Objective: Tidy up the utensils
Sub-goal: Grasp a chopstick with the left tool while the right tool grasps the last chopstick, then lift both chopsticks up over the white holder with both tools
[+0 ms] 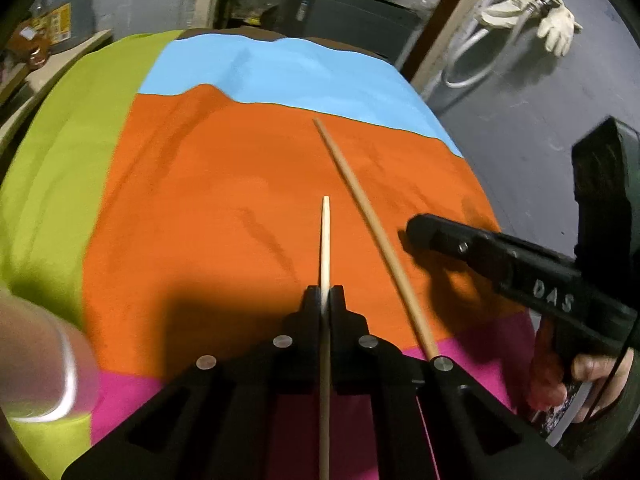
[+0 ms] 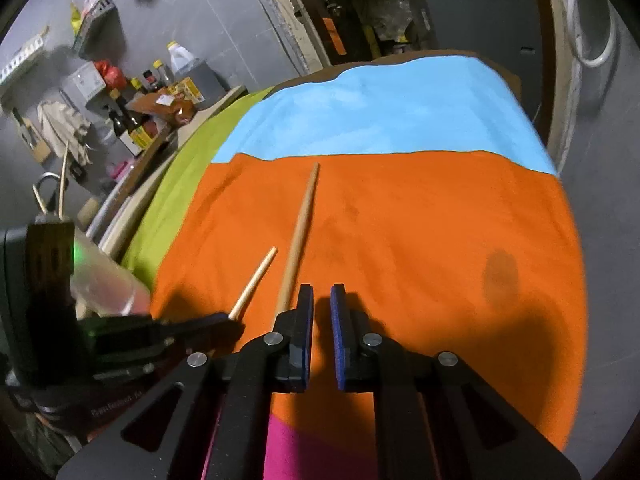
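A pale chopstick juts forward from my left gripper, which is shut on it above the orange cloth. In the right wrist view the same chopstick sticks out of the left gripper. A longer, darker chopstick lies flat on the orange cloth. Its near end rests just left of my right gripper, outside the jaws. The right gripper's blue pads stand a narrow gap apart with nothing between them. It also shows from the side, with a hand on its handle.
The cloth has blue, green and pink panels. It drops off at the right edge. A blurred clear cup-like thing sits close at the left. Bottles crowd a shelf at the left. Gloves lie beyond the table.
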